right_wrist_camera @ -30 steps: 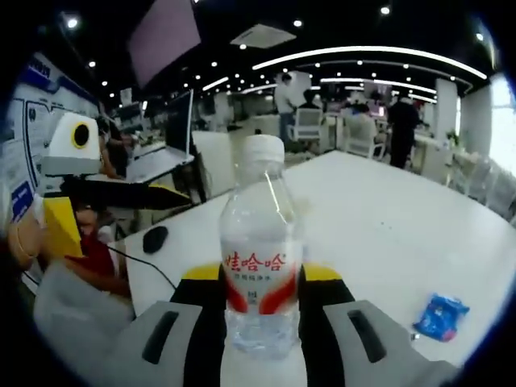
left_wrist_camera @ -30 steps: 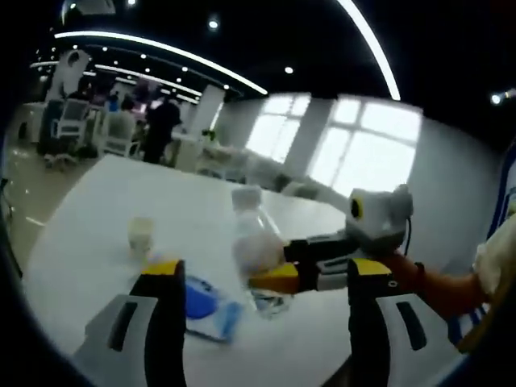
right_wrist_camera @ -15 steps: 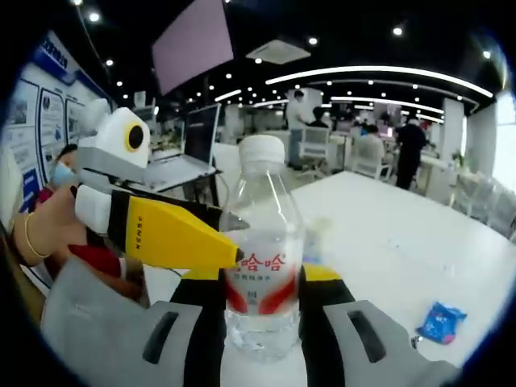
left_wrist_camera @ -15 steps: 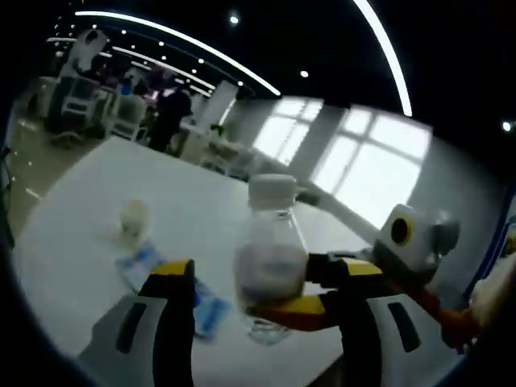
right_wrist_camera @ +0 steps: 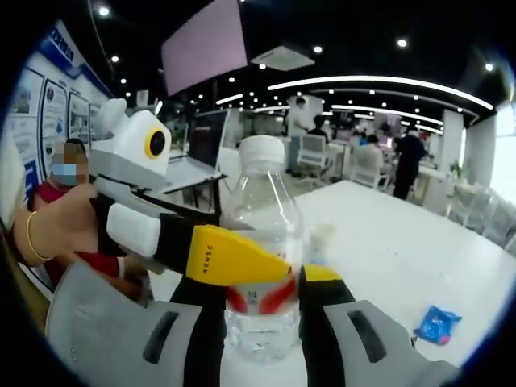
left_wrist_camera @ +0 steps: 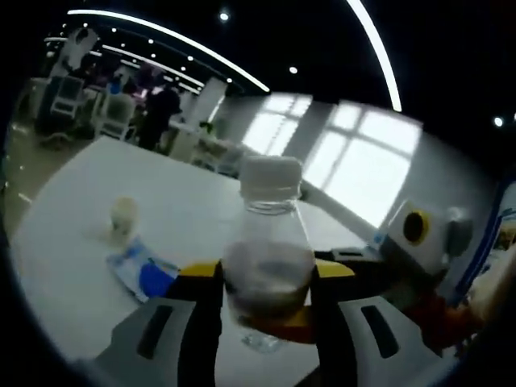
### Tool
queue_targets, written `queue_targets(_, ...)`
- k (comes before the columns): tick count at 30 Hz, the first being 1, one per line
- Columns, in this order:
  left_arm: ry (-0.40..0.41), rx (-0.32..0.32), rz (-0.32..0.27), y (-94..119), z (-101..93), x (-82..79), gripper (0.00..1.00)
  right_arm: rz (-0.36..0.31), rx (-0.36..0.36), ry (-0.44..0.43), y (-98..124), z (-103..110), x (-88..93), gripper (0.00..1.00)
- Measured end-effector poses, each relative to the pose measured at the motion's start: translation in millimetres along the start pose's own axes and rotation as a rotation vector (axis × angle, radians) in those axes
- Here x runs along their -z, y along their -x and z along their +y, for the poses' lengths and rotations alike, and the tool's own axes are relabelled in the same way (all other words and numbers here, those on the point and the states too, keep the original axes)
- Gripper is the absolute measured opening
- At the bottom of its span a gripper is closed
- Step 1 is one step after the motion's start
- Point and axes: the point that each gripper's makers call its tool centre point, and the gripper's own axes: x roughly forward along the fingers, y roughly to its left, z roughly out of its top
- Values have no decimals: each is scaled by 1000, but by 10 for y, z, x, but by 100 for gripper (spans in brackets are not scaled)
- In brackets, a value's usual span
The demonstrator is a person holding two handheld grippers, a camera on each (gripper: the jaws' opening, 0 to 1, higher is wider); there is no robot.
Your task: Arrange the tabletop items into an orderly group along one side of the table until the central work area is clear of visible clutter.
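Observation:
A clear water bottle (left_wrist_camera: 270, 201) with a white cap and a red-and-white label stands upright over the white table (left_wrist_camera: 185, 210). My left gripper (left_wrist_camera: 266, 270) has its jaws pressed on both sides of the bottle. In the right gripper view the same bottle (right_wrist_camera: 262, 193) sits between my right gripper (right_wrist_camera: 262, 278), which is shut on its lower body. A yellow finger (right_wrist_camera: 230, 256) of the left gripper crosses in front of the label from the left. A blue snack packet (left_wrist_camera: 145, 272) and a small pale cup (left_wrist_camera: 122, 216) lie on the table to the left.
The blue packet (right_wrist_camera: 435, 325) lies on the table (right_wrist_camera: 387, 250) at lower right. A seated person in red (right_wrist_camera: 72, 201) and a laptop (right_wrist_camera: 189, 161) are off the table's left edge. Office chairs and standing people (right_wrist_camera: 403, 153) fill the background.
My left gripper has come in around the bottle and narrowed its jaws onto it. The right gripper has kept its grip throughout.

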Motion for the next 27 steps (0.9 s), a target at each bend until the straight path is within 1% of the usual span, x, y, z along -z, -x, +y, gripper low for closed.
queue_targets(7,9,25,-17,37,-52,-12,39,-6,17,20,35,19,-27,34)
queue_targets(12,-25,43,4,69,-70,6,38,-5,15,36,49,49,-25,36)
queue_targets(14,-55,57,16,86,-90,18,37,-8,8,46,54,69,-22,36)
queue_targets(15,-92,77,31,98,-113,35,37,-6,4,53,62,74,-17,36)
queue_targets(16,-105,84,33,104,-122,32,37,-10,0,55,71,84,-23,37)
queue_targets(19,-119,114,47,140,-125,6,36,-26,-29,38,98,118,-45,37)
queue_targets(20,-127,143,61,151,-140,14,36,-28,-41,31,104,128,-47,37)
queue_targets(22,-138,194,68,159,-193,19,36,-27,-61,20,116,151,-49,38)
queue_targets(24,-146,212,81,167,-209,25,36,-32,-82,23,131,166,-53,39)
queue_targets(27,-193,253,103,183,-252,33,36,-37,-125,21,166,197,-54,40)
